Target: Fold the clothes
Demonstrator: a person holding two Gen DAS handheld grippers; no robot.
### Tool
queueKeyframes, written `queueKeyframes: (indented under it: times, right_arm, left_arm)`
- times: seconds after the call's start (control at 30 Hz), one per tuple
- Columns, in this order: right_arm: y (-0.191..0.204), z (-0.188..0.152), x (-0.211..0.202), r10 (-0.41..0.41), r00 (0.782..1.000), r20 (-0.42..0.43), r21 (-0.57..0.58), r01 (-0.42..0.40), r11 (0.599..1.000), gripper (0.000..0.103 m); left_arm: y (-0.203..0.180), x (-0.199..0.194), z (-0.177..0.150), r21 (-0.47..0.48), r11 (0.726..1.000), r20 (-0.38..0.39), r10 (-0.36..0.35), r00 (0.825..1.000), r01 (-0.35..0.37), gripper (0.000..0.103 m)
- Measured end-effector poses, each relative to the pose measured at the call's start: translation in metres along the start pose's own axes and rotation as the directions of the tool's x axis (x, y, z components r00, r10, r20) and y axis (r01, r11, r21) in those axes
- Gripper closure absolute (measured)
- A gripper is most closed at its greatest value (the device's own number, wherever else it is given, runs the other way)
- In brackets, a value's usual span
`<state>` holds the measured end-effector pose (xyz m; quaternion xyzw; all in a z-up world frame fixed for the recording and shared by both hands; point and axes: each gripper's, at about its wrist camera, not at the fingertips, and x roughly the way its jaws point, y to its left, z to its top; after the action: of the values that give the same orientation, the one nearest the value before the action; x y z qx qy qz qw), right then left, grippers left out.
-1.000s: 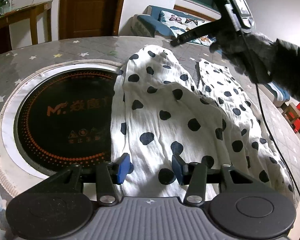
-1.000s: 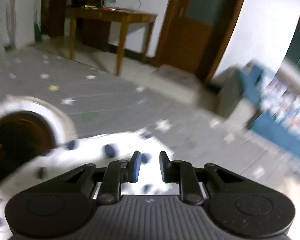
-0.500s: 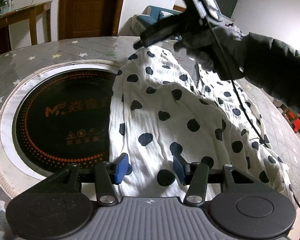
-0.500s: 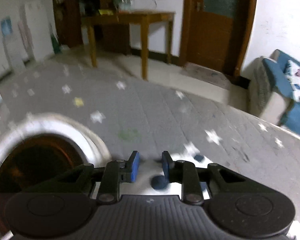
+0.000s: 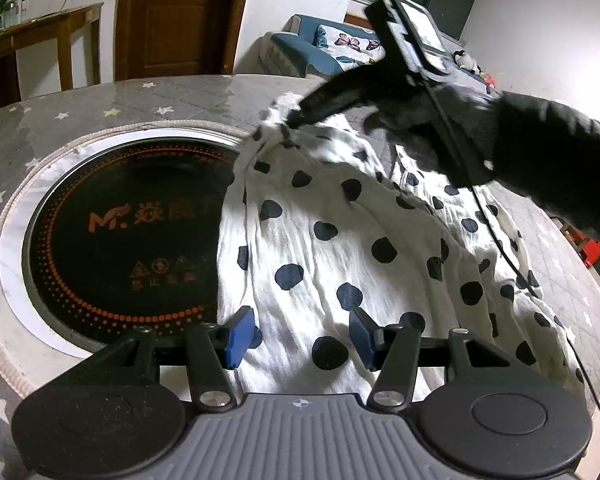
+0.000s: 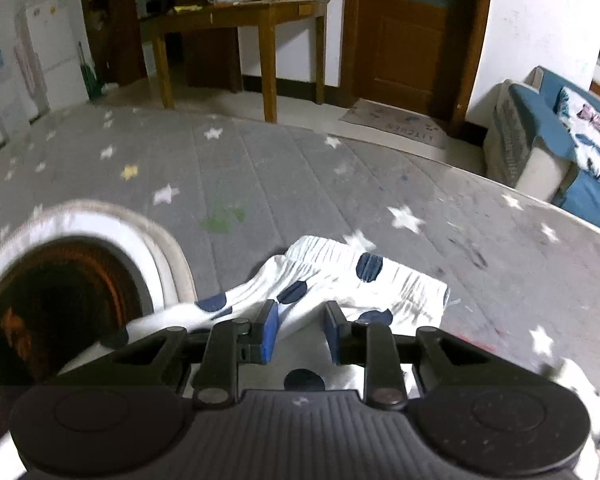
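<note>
The white, navy-dotted garment [image 5: 340,240] lies spread and wrinkled on the round table [image 5: 172,92], running from its gathered far end at about 12 o'clock in the left wrist view down to the near rim at 6 o'clock. Its left edge overlaps the black induction cooktop [image 5: 112,232] set into the table at 9 o'clock; its right edge trails toward the table's rim at 4 o'clock. The left gripper [image 5: 302,336] hovers over the near hem, its blue fingers [image 5: 240,334] released and widening, cloth lying below the gap but not pinched. The right gripper [image 6: 300,330], carried by a gloved hand [image 5: 432,120] in a dark sleeve [image 5: 560,168], is at the far waistband [image 6: 364,268]; in the right wrist view its fingers [image 6: 269,330] stand a little apart over the fabric, unclenched, with no cloth visibly pressed between them. Beyond the waistband, from 10 to 2 o'clock in that view, the grey star-printed table cover [image 6: 300,168] is open. Farther out stand a wooden side table [image 6: 240,20], a brown door [image 6: 408,32] and a blue sofa [image 6: 560,140].
</note>
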<state>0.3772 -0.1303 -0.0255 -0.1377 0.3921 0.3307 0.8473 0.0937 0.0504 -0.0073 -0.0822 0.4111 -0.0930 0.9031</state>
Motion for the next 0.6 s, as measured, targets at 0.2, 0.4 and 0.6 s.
queueKeyframes:
  times: [0.2, 0.4, 0.6]
  right_arm:
    - [0.005, 0.026, 0.021, 0.067, 0.997, 0.042, 0.053, -0.069, 0.996, 0.066]
    - [-0.009, 0.02, -0.025, 0.04, 0.998, 0.046, 0.032, -0.042, 0.999, 0.065]
    - [-0.019, -0.037, -0.084, 0.031, 0.999, -0.007, -0.036, -0.032, 0.999, 0.065]
  left_arm:
    - [-0.001, -0.001, -0.001, 0.006, 1.0, 0.0, -0.003, 1.0, 0.003, 0.047]
    - [-0.001, -0.005, -0.002, 0.0, 1.0, 0.004, 0.021, 1.0, -0.021, 0.047]
    - [-0.005, -0.01, 0.0, 0.002, 0.999, 0.014, 0.038, 0.999, -0.038, 0.047]
